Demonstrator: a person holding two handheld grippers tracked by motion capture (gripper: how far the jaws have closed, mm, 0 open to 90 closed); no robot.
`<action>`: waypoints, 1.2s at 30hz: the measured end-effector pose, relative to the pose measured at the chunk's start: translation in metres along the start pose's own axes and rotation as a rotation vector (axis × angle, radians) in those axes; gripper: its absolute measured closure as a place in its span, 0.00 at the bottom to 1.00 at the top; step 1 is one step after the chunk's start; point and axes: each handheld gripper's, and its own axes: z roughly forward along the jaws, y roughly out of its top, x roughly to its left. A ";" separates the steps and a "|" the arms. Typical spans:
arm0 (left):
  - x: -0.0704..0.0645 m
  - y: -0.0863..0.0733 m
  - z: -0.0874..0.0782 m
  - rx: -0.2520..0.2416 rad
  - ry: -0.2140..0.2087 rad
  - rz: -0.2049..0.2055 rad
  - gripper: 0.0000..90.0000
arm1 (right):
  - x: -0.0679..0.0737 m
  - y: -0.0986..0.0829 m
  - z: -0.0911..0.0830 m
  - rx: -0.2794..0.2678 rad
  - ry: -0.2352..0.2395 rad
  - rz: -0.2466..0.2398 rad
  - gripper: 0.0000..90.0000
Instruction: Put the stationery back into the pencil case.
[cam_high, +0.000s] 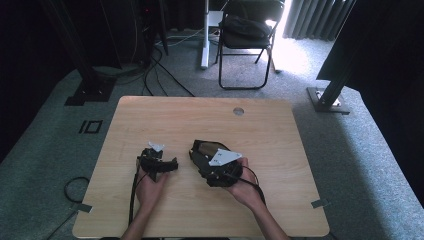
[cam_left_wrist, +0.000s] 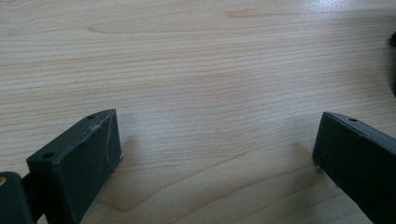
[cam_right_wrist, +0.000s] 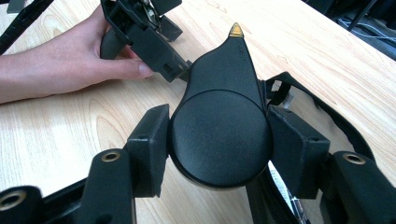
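Pale wood surface (cam_high: 260, 125), black folding chair (cam_high: 248, 30) beyond it, cables (cam_high: 160, 65) across grey carpet (cam_high: 45, 140), grey curtain (cam_high: 312, 17)

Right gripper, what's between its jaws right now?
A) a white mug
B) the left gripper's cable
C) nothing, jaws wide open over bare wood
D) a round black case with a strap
D: in the right gripper view the right gripper has both jaws pressed against the sides of the round black case, whose strap trails off on the table.
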 end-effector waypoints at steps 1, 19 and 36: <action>0.000 0.000 0.000 0.000 0.000 0.000 0.01 | 0.000 0.000 0.000 -0.001 -0.001 0.001 0.46; 0.000 0.000 0.000 0.000 0.000 0.000 0.01 | -0.006 0.001 -0.005 -0.016 -0.018 0.008 0.46; 0.000 0.000 0.000 0.000 0.000 0.000 0.01 | -0.017 0.001 -0.009 -0.017 -0.041 0.026 0.46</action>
